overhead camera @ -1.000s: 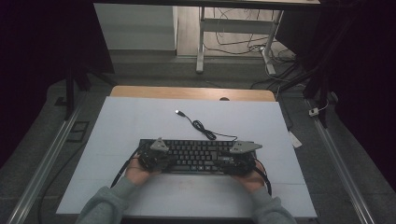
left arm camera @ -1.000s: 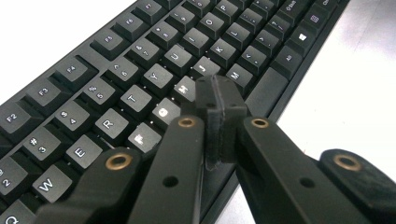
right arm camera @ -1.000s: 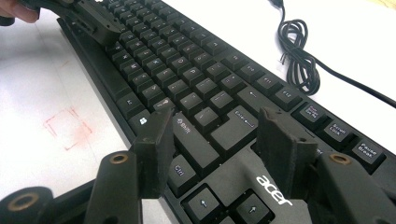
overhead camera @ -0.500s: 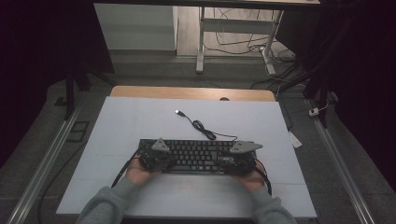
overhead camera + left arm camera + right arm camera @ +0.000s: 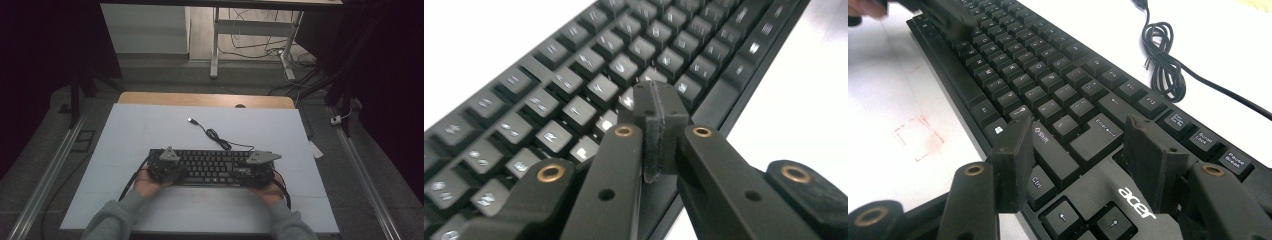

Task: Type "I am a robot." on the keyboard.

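Observation:
A black Acer keyboard [image 5: 212,167] lies across the near part of the white table top. Its cable [image 5: 216,137] coils behind it and ends in a USB plug [image 5: 191,120]. My left gripper [image 5: 171,169] hovers over the keyboard's left end; in the left gripper view its jaws [image 5: 656,107] are shut, pads pressed together with nothing between them, tip low over the keys [image 5: 574,107]. My right gripper [image 5: 254,171] is over the keyboard's right end. There its jaws [image 5: 1078,127] stand open, straddling the Shift and Enter keys [image 5: 1095,140] without gripping anything.
The white table sheet [image 5: 150,125] stretches behind the keyboard, with a wooden strip [image 5: 205,99] at the far edge. A faint red square mark [image 5: 918,136] lies on the sheet in front of the keyboard. The coiled cable [image 5: 1162,62] lies just beyond the function keys.

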